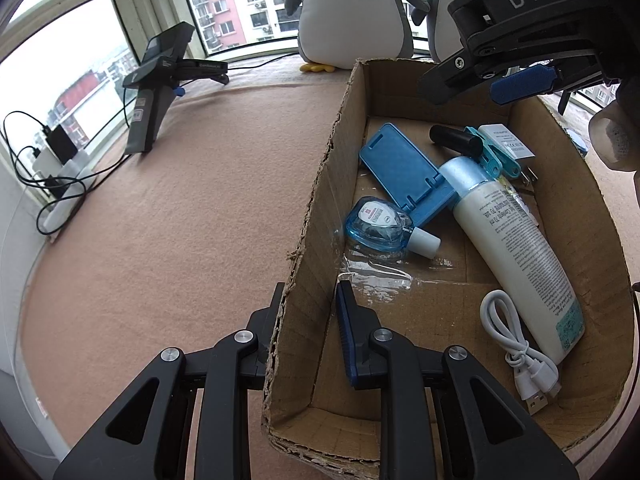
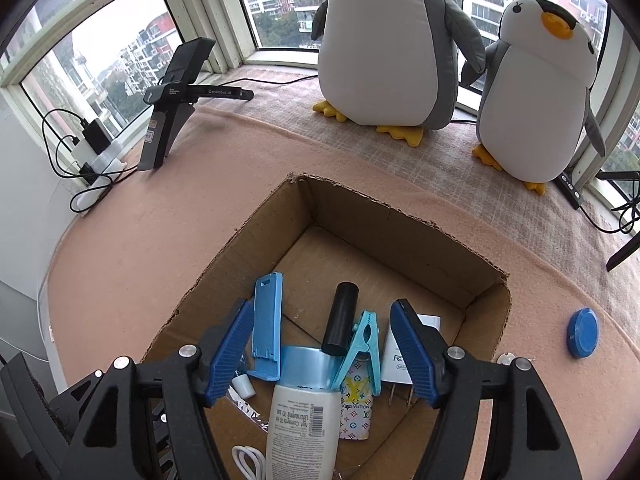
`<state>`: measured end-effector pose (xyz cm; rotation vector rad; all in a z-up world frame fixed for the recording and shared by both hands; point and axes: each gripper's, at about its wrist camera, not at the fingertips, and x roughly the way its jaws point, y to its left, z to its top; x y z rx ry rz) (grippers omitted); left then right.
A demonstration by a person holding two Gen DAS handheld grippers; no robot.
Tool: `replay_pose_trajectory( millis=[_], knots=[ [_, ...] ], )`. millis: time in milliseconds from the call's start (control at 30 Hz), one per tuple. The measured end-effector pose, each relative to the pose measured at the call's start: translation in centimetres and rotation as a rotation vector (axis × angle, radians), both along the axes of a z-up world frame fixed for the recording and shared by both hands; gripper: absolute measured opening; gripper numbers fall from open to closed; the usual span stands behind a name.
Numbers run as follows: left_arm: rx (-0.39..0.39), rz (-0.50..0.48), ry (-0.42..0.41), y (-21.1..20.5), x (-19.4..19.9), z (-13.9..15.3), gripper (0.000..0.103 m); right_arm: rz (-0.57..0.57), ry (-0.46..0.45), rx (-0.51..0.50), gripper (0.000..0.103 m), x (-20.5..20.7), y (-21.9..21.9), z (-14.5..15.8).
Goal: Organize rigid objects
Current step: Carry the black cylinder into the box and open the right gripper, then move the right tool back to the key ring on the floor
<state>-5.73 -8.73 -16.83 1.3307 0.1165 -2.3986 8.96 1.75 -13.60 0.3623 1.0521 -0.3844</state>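
Left wrist view: the left hand-held gripper (image 1: 308, 320) is clenched on the box (image 1: 316, 208) wall at 6 o'clock, one finger outside, the blue pad (image 1: 345, 332) inside. The box stands on the pink-covered table (image 1: 180, 200). Inside lie a blue phone stand (image 1: 404, 172) near centre, a tape dispenser (image 1: 380, 226) just below it, a white bottle (image 1: 516, 248) running toward 4 o'clock, a black tube (image 1: 454, 139) and a teal clip (image 1: 486, 152) near its cap, a white charger (image 1: 506, 142) at 1 o'clock, and a white cable (image 1: 516, 348) at 5 o'clock. The right hand-held gripper (image 1: 516, 76) hangs over the box's far end at 1 o'clock. Two plush penguins (image 1: 356, 12) sit at 12 o'clock, a black stand (image 1: 160, 80) at 10 o'clock.

Right wrist view: the right hand-held gripper (image 2: 322, 354) is released, its jaws spread wide over the box (image 2: 400, 216), with nothing pressed between the pads. Between them lie the bottle (image 2: 300, 404), black tube (image 2: 340, 320), clip (image 2: 362, 350) and a patterned case (image 2: 356, 408); the phone stand (image 2: 266, 328) sits toward 9 o'clock, the charger (image 2: 400, 356) by the right finger. A blue disc (image 2: 583, 333) lies on the table (image 2: 160, 220) at 3 o'clock, outside the box.
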Motion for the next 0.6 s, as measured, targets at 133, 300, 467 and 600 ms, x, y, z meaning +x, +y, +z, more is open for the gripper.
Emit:
replay_pose_trajectory(
  millis=[133, 300, 467, 600],
  knots=[
    [0.000, 0.001, 0.000, 0.0, 0.0, 0.0, 0.020, -0.009, -0.007, 0.003, 0.067, -0.5, -0.3, 0.3],
    [0.000, 0.002, 0.000, 0.0, 0.0, 0.0, 0.020, -0.026, -0.026, 0.009, 0.067, -1.4, -0.7, 0.8],
    [0.000, 0.002, 0.000, 0.0, 0.0, 0.0, 0.020, -0.041, -0.053, 0.022, 0.067, -2.9, -1.4, 1.5],
    [0.000, 0.003, 0.000, 0.0, 0.0, 0.0, 0.020, -0.068, -0.070, 0.023, 0.067, -4.4, -2.1, 2.0]
  ],
)
